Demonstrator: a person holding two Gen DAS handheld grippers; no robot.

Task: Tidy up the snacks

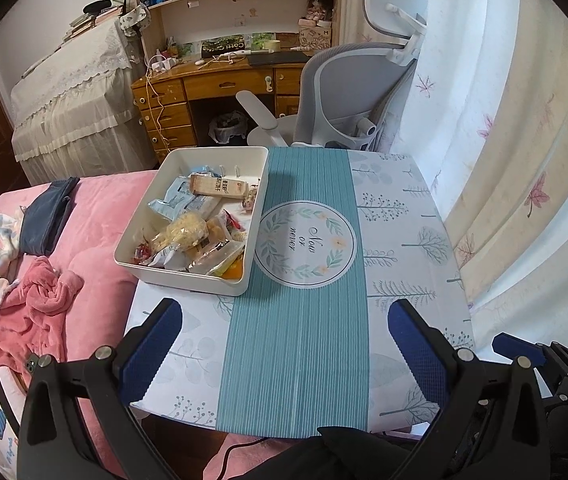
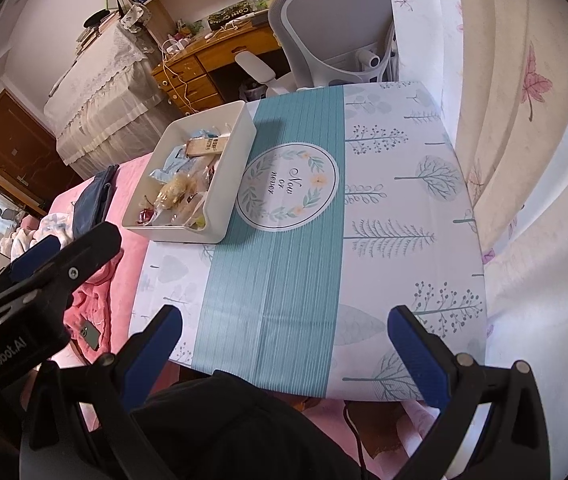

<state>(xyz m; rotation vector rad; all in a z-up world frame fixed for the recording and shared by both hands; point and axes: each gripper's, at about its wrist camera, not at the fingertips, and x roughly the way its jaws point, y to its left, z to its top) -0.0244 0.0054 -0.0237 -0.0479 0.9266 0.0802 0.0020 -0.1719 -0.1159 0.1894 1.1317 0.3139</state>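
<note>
A white rectangular bin (image 1: 258,184) (image 2: 224,184) stands on the left part of a small table (image 1: 403,240) (image 2: 403,240) covered with a teal and white cloth. Inside it lie several wrapped snacks (image 1: 192,232) (image 2: 180,194), among them a long tan bar (image 1: 218,186) and pale blue packets. My left gripper (image 1: 284,320) hangs open over the table's near edge, nothing between its blue pads. My right gripper (image 2: 284,324) is open too, low over the near edge and well short of the bin. The left gripper's body (image 2: 24,300) shows at the left of the right wrist view.
A pink bed (image 1: 96,216) with crumpled clothes and a dark folded garment (image 1: 46,216) runs along the table's left. A grey office chair (image 1: 359,92) and a wooden desk (image 1: 212,84) stand behind the table. Curtains (image 1: 503,140) hang to the right. A phone (image 2: 91,334) lies on the bed.
</note>
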